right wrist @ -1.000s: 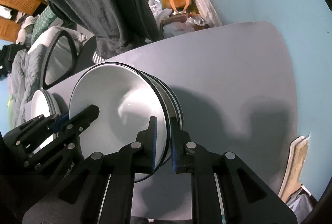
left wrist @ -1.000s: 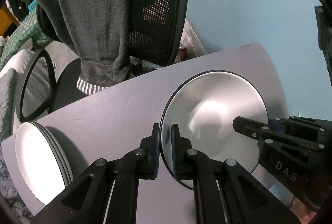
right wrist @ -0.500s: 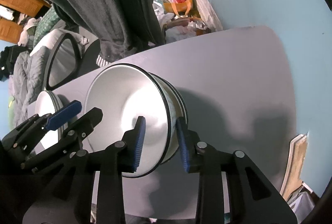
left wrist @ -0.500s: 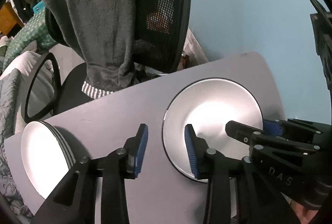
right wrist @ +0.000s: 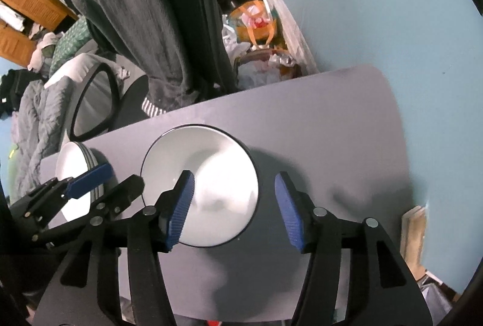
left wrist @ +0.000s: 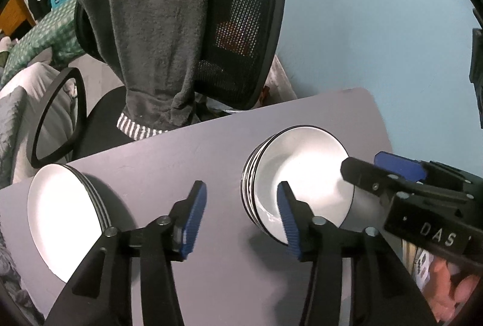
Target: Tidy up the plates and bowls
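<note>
1. White glazed plates (left wrist: 65,217), stacked at the desk's (left wrist: 187,157) left edge: stiff, slick, breakable; best pinched at the rim.
2. Left claw (left wrist: 241,219) is opening, empty.
3. Bowl stack (left wrist: 302,184) sits mid-desk, heavy.
4. Right claw (right wrist: 232,205) is opening, empty.

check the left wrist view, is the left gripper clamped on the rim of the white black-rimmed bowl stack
No, the left gripper has its jaws opening, blue pads clear of the white black-rimmed bowl stack resting on the grey table.
</note>
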The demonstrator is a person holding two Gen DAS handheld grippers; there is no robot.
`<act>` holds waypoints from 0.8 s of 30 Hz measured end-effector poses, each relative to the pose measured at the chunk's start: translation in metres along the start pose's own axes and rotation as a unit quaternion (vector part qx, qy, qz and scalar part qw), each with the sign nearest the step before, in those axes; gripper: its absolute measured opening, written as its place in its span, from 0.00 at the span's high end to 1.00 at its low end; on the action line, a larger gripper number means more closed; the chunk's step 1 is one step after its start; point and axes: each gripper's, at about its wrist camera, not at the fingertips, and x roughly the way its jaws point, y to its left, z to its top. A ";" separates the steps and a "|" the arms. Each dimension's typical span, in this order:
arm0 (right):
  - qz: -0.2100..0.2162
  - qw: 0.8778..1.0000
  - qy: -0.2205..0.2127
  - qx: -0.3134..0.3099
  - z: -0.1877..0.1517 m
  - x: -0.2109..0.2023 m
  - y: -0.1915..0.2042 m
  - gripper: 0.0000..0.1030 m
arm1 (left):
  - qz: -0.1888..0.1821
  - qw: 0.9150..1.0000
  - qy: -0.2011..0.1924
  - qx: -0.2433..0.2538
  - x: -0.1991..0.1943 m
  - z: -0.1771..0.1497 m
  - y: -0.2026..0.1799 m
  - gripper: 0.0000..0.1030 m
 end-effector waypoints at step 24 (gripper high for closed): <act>-0.052 0.997 -0.009 -0.065 -0.017 -0.028 -0.003 0.35 | -0.030 0.999 -0.011 0.036 -0.031 -0.015 0.022 0.28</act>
